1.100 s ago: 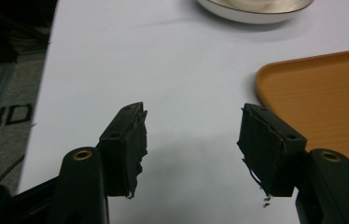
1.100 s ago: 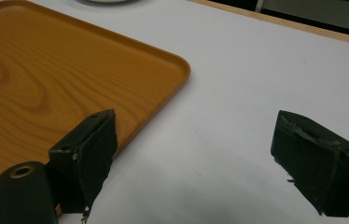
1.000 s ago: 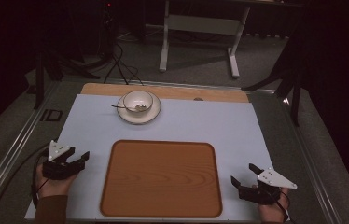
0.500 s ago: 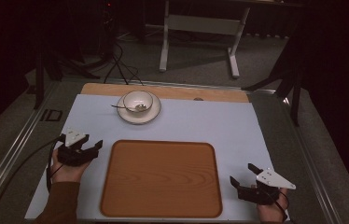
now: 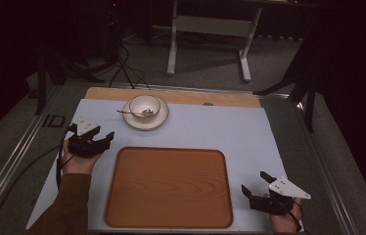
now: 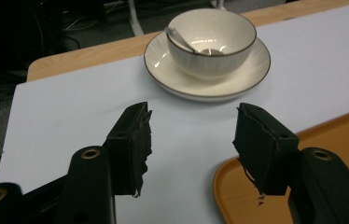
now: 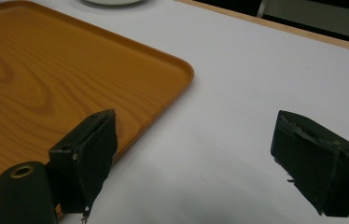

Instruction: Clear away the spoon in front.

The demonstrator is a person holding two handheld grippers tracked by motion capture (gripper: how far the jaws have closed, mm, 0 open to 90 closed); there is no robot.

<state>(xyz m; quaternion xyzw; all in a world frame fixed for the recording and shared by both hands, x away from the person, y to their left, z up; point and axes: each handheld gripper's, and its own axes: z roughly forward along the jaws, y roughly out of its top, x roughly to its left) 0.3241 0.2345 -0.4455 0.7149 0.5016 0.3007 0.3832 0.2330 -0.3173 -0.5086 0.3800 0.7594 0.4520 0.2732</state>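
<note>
white bowl (image 6: 211, 35) ahead of left hand-held gripper (image 6: 191, 140)

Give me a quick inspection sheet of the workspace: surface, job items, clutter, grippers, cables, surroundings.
Surface: pale sheet over a wooden table top; no spills seen.
Job's things: white bowl standing on a saucer, with a spoon in it. Wooden tray lies bare nearer the person.
Clutter: nothing seen.
Grippers: left gripper open, jaws just been closing a little, nothing between them, pointed at the bowl. Right gripper open, empty, at the tray's right corner.
Cables: one cable trails from the left gripper; more on the floor beyond the table.
Surroundings: dark room, white stand behind.
</note>
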